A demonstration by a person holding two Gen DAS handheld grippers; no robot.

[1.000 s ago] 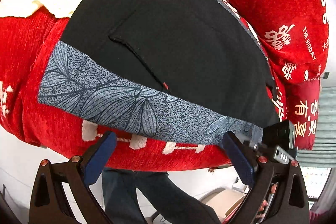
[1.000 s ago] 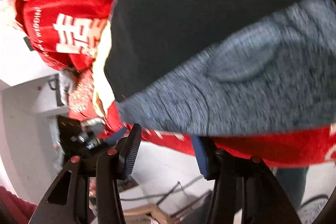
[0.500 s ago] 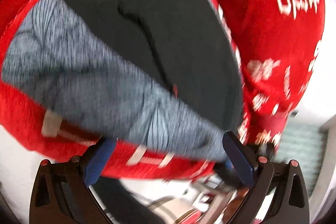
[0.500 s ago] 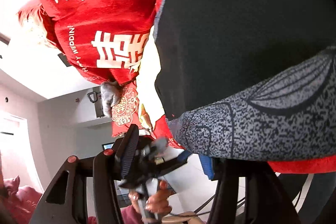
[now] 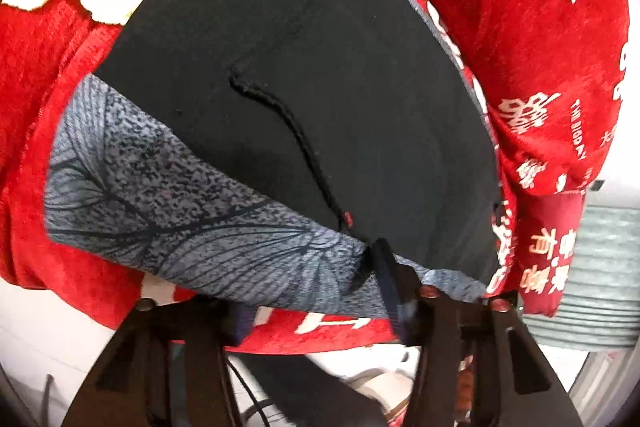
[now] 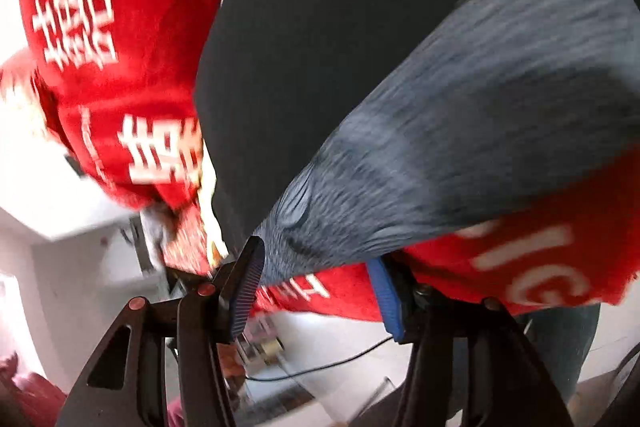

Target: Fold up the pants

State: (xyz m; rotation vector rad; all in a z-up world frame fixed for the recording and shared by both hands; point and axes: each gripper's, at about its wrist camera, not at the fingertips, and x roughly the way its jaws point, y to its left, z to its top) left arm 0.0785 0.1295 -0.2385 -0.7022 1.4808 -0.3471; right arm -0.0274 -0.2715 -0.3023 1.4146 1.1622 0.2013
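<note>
One pair of pants (image 5: 320, 75) lies flat on one red cloth (image 5: 560, 75) printed with white characters, spread straight ahead of both tongs. The pants are black, with a wide grey band (image 5: 168, 195) patterned with dark leaf veins along the near edge, a slanted pocket seam on the black part, and a small red tag at the seam's lower end. Two tongs are in play, one per hand. The left gripper (image 5: 312, 291) tilts steeply down at the band; its jaws have just been closing and now pinch the grey band's near edge, the cloth puckering at the right finger. The right gripper (image 6: 316, 287) points more shallowly, at the band's other end (image 6: 460, 155); its jaws stand partly apart, with the corner of the band and the red cloth's edge just above them, and the blurred view does not show whether the pads press on anything.
</note>
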